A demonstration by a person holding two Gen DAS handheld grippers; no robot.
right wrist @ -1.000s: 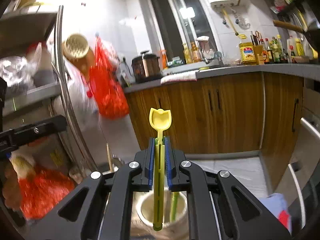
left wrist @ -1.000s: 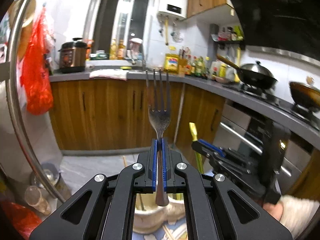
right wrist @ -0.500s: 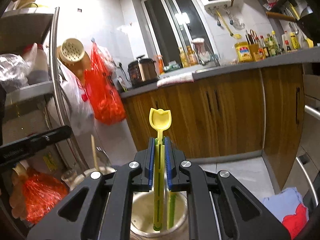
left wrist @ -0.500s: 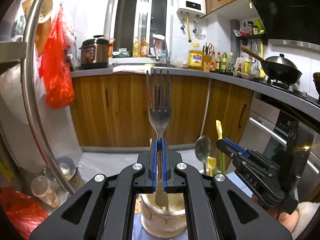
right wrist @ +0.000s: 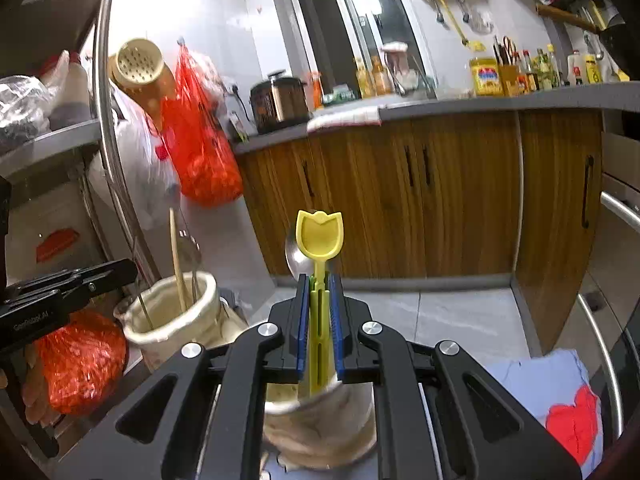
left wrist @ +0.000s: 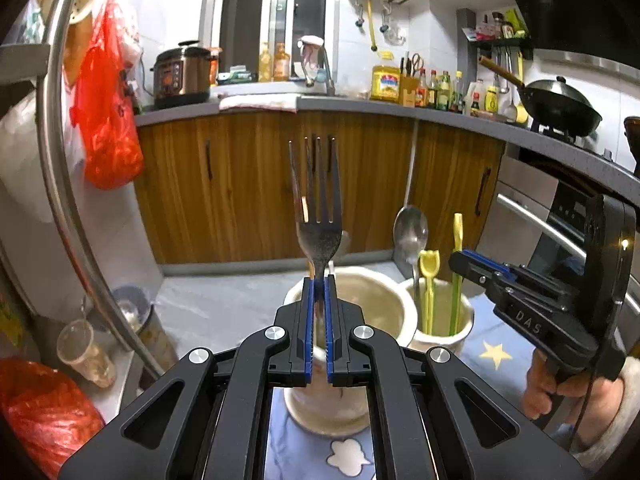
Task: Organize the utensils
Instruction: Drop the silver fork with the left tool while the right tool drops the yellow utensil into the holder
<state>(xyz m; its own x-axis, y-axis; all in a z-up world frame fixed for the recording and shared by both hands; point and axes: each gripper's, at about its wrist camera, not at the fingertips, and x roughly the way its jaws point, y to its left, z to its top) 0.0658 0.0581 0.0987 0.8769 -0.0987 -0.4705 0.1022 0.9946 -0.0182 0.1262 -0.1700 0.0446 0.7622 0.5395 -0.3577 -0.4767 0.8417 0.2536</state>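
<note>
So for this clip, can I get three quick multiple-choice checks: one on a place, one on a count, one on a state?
1. Where is the metal spoon?
A. In the left tool
B. Standing in the jar with the yellow scoop
C. Flat on the counter

2. How many tines does the fork have?
A. Two
B. Three
C. Four

3. What state is the left tool in?
A. Shut on the fork's handle
B. Wide open, holding nothing
C. Shut on a chopstick

Key: 1 B, its bowl rises from that jar beside the scoop; 2 C, four tines show against the cabinet; 3 A, the blue pads press the handle on both sides.
</note>
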